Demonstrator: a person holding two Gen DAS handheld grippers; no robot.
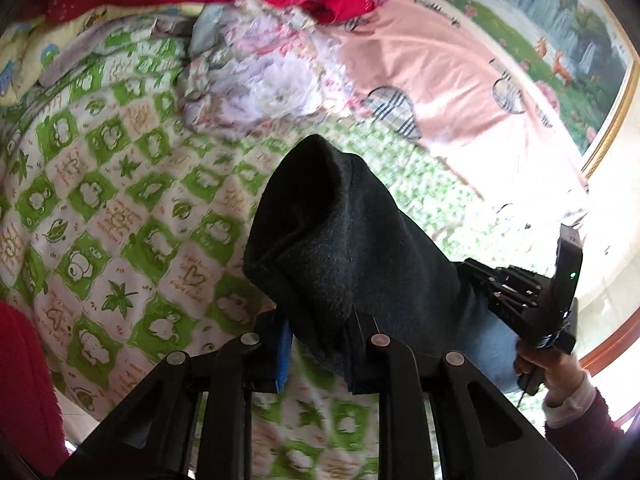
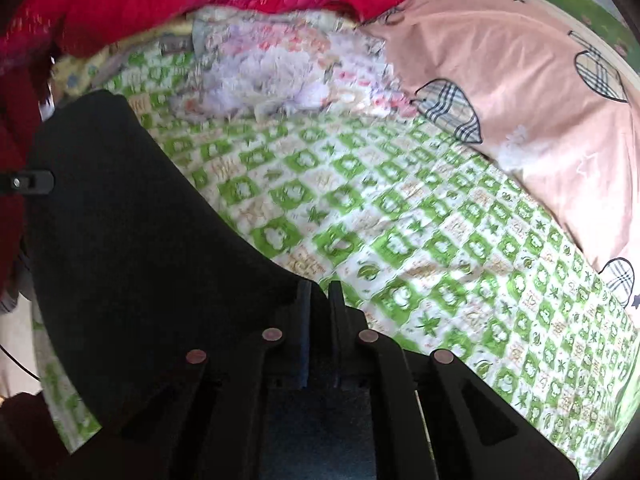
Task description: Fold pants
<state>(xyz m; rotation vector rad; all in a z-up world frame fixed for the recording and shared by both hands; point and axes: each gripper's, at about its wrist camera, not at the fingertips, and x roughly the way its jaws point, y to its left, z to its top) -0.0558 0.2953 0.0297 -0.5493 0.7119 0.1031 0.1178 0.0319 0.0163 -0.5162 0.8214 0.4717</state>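
Barely started imo: both the left gripper (image 1: 320, 332) and right gripper (image 2: 320, 300) are clamped on the dark pants (image 1: 340, 248), held mid-frame above the bedsheet (image 1: 120, 200), no folds visible.

My left hand-held gripper (image 1: 320, 344) sits at the bottom centre of its frame, jaws closed on dark cloth. My right hand-held gripper (image 2: 320, 304) sits at the bottom centre of its own frame, jaws nearly together and pinching dark cloth. At the left view's lower right, my right hand (image 1: 548, 368) grips that tool's handle, sleeve cuff showing.
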